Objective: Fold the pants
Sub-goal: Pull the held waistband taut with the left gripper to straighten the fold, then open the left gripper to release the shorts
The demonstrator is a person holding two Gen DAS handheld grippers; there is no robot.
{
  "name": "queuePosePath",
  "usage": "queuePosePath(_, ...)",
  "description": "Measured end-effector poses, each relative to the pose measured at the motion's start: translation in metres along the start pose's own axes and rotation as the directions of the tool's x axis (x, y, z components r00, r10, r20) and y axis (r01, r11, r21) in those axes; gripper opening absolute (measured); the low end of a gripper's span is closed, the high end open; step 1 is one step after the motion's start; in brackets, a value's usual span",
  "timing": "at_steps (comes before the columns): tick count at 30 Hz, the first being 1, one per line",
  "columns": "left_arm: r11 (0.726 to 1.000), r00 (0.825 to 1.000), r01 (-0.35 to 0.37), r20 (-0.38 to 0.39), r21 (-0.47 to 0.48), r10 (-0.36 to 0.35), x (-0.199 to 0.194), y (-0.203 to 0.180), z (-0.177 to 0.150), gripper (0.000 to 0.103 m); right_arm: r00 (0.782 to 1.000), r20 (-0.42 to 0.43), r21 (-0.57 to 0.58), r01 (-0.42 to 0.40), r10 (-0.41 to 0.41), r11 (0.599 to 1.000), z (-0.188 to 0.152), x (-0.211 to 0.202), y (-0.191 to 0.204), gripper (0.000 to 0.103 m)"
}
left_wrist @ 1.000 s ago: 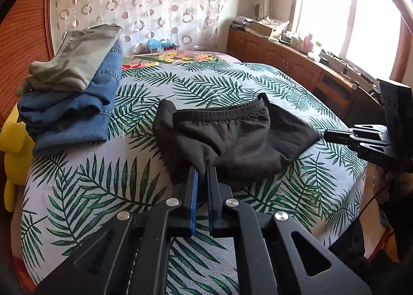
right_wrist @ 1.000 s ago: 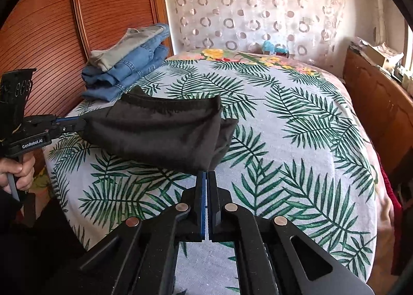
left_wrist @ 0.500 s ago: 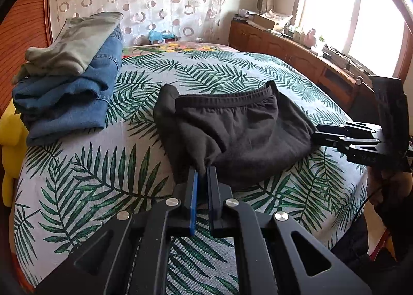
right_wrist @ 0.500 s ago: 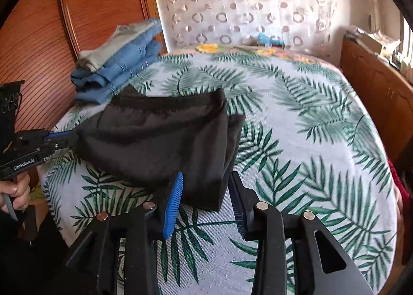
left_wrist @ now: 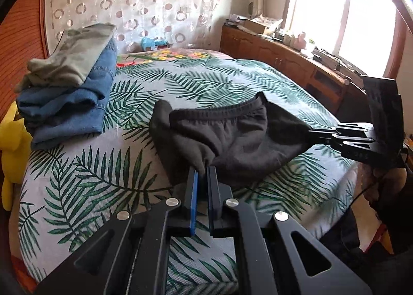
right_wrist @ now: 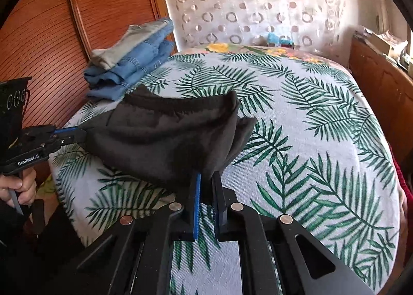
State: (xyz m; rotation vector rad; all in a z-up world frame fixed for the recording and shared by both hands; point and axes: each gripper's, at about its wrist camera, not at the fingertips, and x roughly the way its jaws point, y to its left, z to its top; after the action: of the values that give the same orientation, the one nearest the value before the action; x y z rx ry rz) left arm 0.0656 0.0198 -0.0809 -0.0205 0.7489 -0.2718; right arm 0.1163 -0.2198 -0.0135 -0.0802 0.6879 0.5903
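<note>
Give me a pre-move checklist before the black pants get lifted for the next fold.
1. Left hand-held gripper clamped on a corner of the black pants: ok.
2. Right hand-held gripper on the opposite corner: ok; its jaws have just been closing, with cloth now pinched between them.
3. Waistband facing away from both grippers: ok.
4. Pants flat and smooth: not ok; the cloth sags and bunches between the grips.
5. Folded jeans stack apart from the pants: ok in the left wrist view.
6. Bare bedspread beyond the pants for laying them down: ok.
</note>
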Motion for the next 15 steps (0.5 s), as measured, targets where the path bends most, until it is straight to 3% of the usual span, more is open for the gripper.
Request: queuePosePath(15, 1.000, 0.999, 0.003, -0.053, 0.017, -0.002, -0.003, -0.012, -0.016, 0.008, 1.000, -0.015, 0.023, -0.015, 0.015, 1.000, -0.028, -0.029, -0.002, 0.008)
